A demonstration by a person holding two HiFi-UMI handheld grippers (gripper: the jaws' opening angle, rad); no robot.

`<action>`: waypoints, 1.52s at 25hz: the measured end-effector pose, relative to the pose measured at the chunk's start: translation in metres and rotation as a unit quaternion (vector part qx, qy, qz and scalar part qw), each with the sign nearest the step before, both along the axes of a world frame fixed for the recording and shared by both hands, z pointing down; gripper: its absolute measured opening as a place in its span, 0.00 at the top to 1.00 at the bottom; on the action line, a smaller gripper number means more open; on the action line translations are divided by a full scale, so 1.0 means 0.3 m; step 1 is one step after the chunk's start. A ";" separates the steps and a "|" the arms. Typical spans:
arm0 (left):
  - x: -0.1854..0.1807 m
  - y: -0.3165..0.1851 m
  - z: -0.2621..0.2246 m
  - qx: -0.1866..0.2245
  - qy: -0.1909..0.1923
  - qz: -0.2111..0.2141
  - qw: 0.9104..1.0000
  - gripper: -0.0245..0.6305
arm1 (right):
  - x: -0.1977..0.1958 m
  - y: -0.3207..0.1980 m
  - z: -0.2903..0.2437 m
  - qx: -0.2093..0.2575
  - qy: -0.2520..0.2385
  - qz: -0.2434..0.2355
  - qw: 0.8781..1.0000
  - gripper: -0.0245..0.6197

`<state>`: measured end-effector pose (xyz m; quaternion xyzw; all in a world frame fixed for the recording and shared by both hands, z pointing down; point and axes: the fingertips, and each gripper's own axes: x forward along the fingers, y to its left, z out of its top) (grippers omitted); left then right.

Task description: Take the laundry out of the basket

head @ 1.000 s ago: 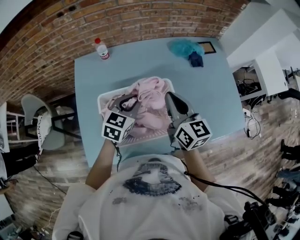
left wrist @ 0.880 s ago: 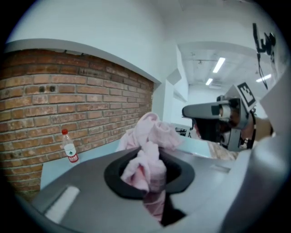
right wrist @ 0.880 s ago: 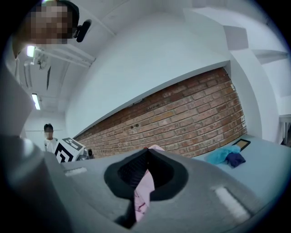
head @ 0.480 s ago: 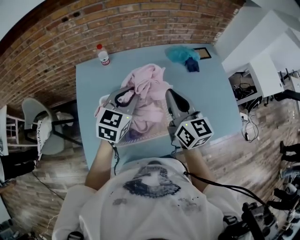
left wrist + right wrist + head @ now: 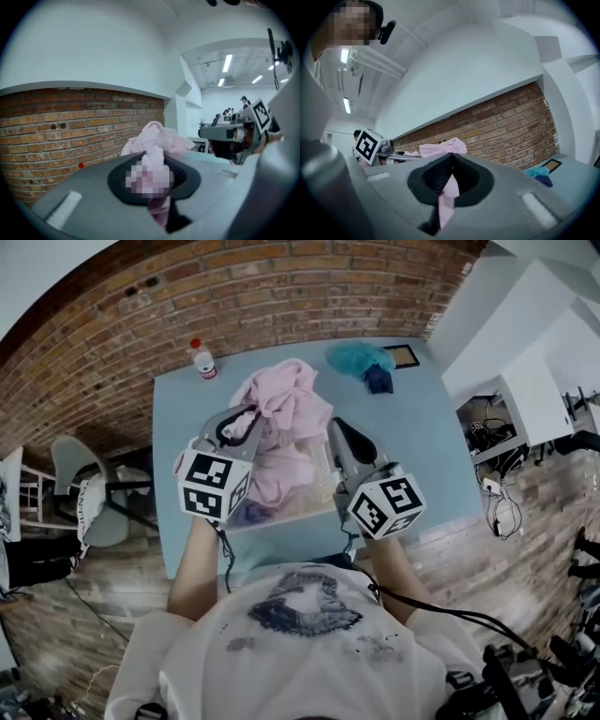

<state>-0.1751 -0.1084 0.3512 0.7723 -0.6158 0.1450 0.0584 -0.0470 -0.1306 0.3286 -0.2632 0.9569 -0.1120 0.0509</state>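
A pink garment [image 5: 281,413] hangs bunched above the white laundry basket [image 5: 305,512] on the light blue table [image 5: 422,446]. My left gripper [image 5: 246,420] is shut on the garment's left side, where pink cloth [image 5: 157,138] bulges out past the jaws. My right gripper [image 5: 331,427] is shut on its right side, with a strip of pink cloth [image 5: 445,187] pinched between the pads and a fold [image 5: 443,147] showing beyond the tips. More pink cloth and something dark purple [image 5: 251,514] lie in the basket below.
A water bottle with a red cap [image 5: 201,359] stands at the table's far left corner. A teal cloth [image 5: 356,356], a dark blue cloth [image 5: 378,379] and a small framed picture [image 5: 405,356] lie at the far right. A brick wall [image 5: 281,287] runs behind; a chair [image 5: 84,493] stands left.
Both grippers have risen and moved away from the person, lifting the pink garment up out of the basket; it now hangs over the basket's far side.
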 end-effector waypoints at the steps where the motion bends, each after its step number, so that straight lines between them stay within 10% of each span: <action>1: 0.018 -0.010 -0.014 0.002 -0.005 -0.004 1.000 0.89 | 0.025 -0.012 -0.006 0.001 -0.002 -0.002 1.000 0.96; 38: 1.021 -0.504 -0.063 0.020 -0.025 0.089 0.996 0.89 | 0.997 -0.416 -0.007 0.006 -0.023 0.067 0.997 0.96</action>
